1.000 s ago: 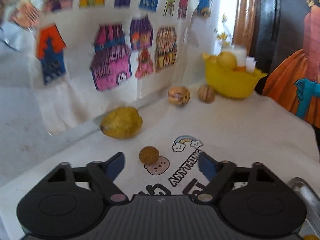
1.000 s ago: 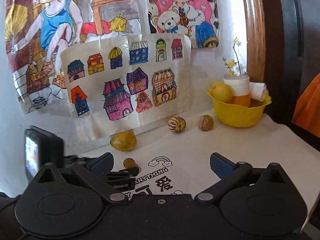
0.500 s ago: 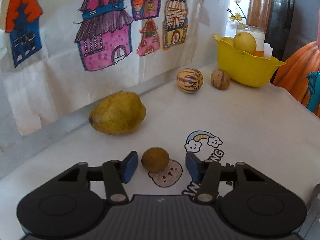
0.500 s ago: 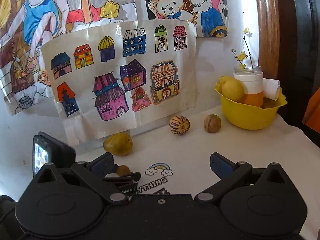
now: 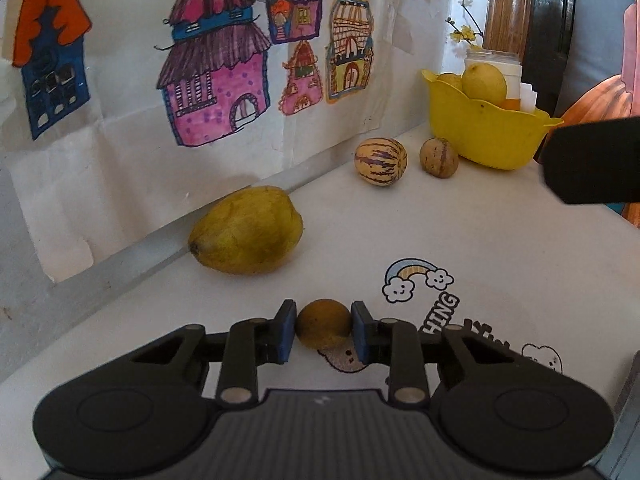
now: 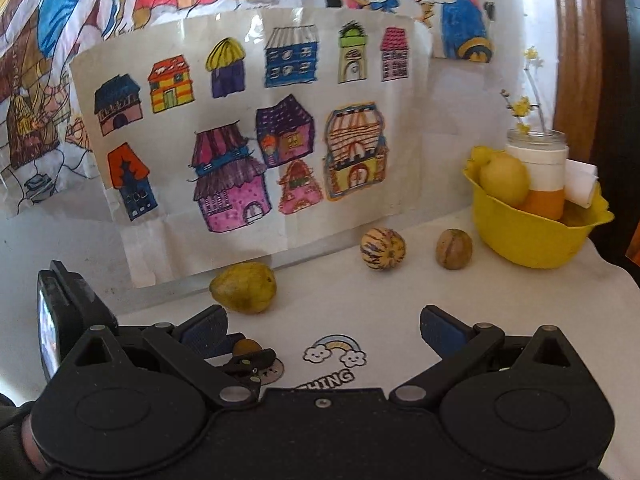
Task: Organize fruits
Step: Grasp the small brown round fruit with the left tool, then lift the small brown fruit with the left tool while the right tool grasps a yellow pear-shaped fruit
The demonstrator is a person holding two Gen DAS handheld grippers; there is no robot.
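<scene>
Here the left tongs [image 5: 324, 330] sit low over the counter [image 5: 460, 232], their blue pads [image 5: 286, 330] pressed against both sides of a small round brown fruit [image 5: 323, 322]. The fruit rests right over a little bear face printed on the white cloth, just beside the rainbow print [image 5: 416, 282]. From the right wrist view the same small fruit [image 6: 247, 347] peeks out between the dark links of the left tongs, at the lower left.

The right tongs [image 6: 324, 326] hang above the cloth with their fingers spread wide apart and nothing between them. The rainbow print [image 6: 335, 350] lies below the gap.

Behind the gripped fruit, near the foot of the wall, lies a large yellow-green mango [image 5: 246, 230], on its side and apart from the tongs. Farther back and to the right stand a striped round fruit [image 5: 380, 161] and a brown nut-like fruit [image 5: 439, 157], close together but not touching. Just beside the brown one sits a yellow bowl [image 5: 486, 140], which holds a pale yellow lemon [image 5: 484, 84]. Behind the bowl stands a white and orange jar [image 6: 544, 176] with a thin yellow flower sprig.

A sheet of coloured house drawings [image 5: 216, 80] hangs on the wall behind the counter.
</scene>
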